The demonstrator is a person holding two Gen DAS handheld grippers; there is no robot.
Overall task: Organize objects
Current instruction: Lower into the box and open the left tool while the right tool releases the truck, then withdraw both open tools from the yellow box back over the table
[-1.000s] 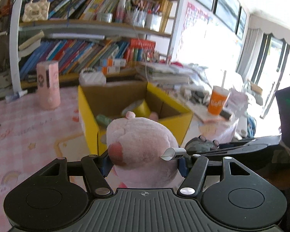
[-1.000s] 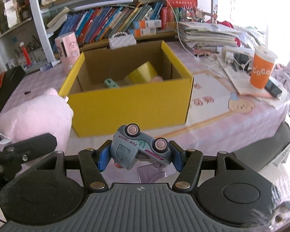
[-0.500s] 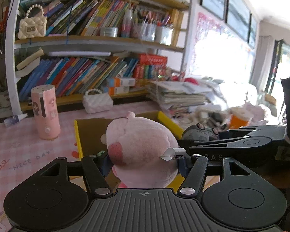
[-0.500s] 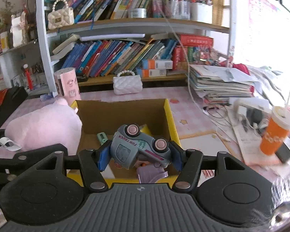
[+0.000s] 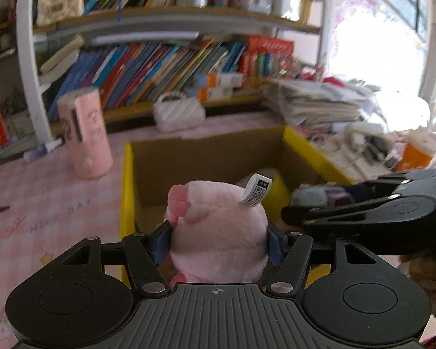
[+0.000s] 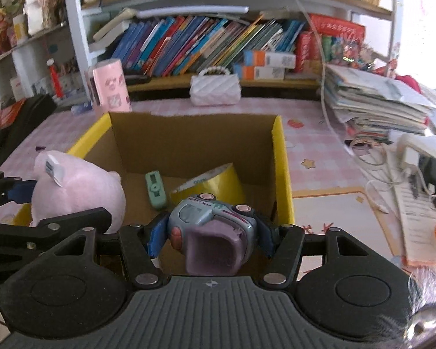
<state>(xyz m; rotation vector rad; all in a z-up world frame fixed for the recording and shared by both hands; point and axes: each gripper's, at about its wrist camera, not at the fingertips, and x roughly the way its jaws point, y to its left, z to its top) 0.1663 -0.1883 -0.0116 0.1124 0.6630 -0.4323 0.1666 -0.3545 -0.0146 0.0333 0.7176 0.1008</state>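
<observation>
Right wrist view: my right gripper pinches the toy truck, my left gripper the pink plush — a second ago both faced the yellow box; now they hang over its opening, ready to drop.

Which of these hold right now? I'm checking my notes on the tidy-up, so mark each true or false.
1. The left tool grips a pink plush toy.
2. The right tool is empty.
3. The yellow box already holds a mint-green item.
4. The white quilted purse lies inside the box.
1. True: the left tool is shut on the pink plush toy.
2. False: the right tool grips a blue-grey toy truck.
3. True: a mint-green item lies in the yellow box.
4. False: the white quilted purse stands on the table behind the box.
</observation>
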